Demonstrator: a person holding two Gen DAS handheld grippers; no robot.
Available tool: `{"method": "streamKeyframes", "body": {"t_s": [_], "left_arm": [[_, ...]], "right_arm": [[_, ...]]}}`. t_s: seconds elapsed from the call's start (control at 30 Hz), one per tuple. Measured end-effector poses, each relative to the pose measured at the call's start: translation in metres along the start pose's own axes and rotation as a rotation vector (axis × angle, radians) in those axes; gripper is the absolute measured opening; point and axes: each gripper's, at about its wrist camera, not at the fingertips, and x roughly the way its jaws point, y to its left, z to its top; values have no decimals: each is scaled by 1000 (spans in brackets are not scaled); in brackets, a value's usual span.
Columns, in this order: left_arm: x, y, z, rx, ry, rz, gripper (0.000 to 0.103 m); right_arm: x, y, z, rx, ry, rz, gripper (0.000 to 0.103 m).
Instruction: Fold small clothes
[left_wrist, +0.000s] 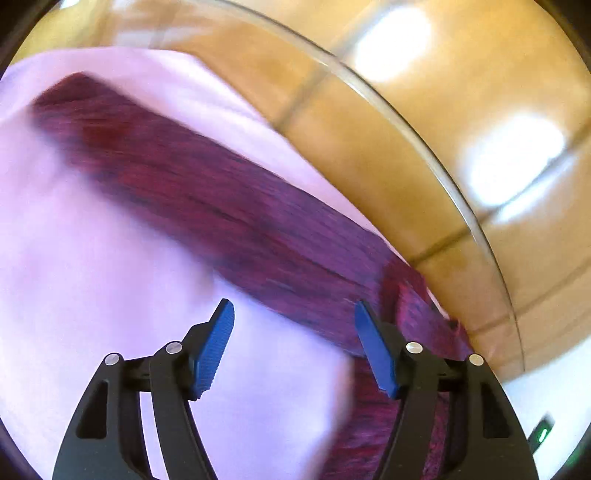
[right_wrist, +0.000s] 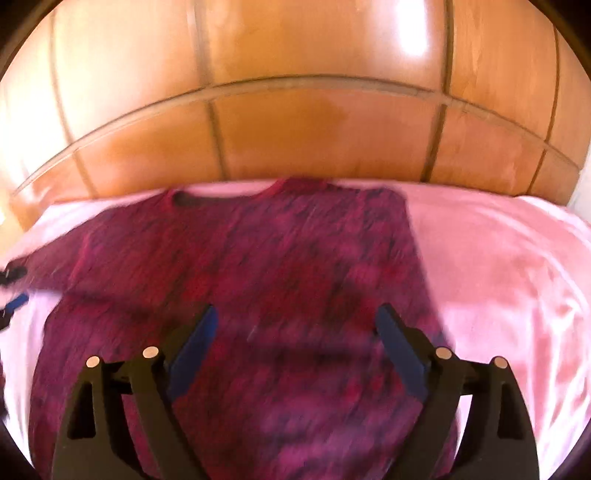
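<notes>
A small dark red and purple knit sweater (right_wrist: 258, 280) lies flat on a pale pink cloth (right_wrist: 509, 280), neck away from me in the right wrist view. Its long sleeve (left_wrist: 192, 184) stretches diagonally across the left wrist view. My left gripper (left_wrist: 293, 314) is open and empty, hovering over the pink cloth (left_wrist: 92, 258) just beside the sleeve's lower part. My right gripper (right_wrist: 295, 321) is open and empty above the sweater's body. The left gripper's blue finger (right_wrist: 16, 301) shows at the far left edge of the right wrist view. Both views are motion-blurred.
The pink cloth covers a glass table whose curved rim (left_wrist: 454, 199) shows at the right. Orange-brown floor tiles (right_wrist: 314, 129) lie beyond the table edge. A small dark device with a green light (left_wrist: 543, 432) sits at the lower right.
</notes>
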Motion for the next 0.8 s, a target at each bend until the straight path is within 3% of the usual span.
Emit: {"method": "streamKeyframes", "body": {"t_s": [0.17, 0.3, 0.47, 0.53, 0.67, 0.8], "left_arm": [[-27, 69, 39, -190, -53, 49, 66], [-36, 114, 68, -348, -96, 37, 65], [-24, 140, 98, -423, -100, 62, 41], [-14, 144, 105, -423, -85, 67, 36], [2, 133, 114, -390, -80, 120, 13], [-13, 98, 116, -254, -138, 74, 11]], "right_arm": [[5, 28, -40, -106, 50, 18, 87], [12, 34, -49, -117, 46, -9, 92], [17, 31, -50, -92, 65, 7, 98], [16, 30, -51, -87, 65, 10, 99], [19, 29, -50, -88, 65, 6, 100], [19, 29, -49, -87, 65, 8, 100]]}}
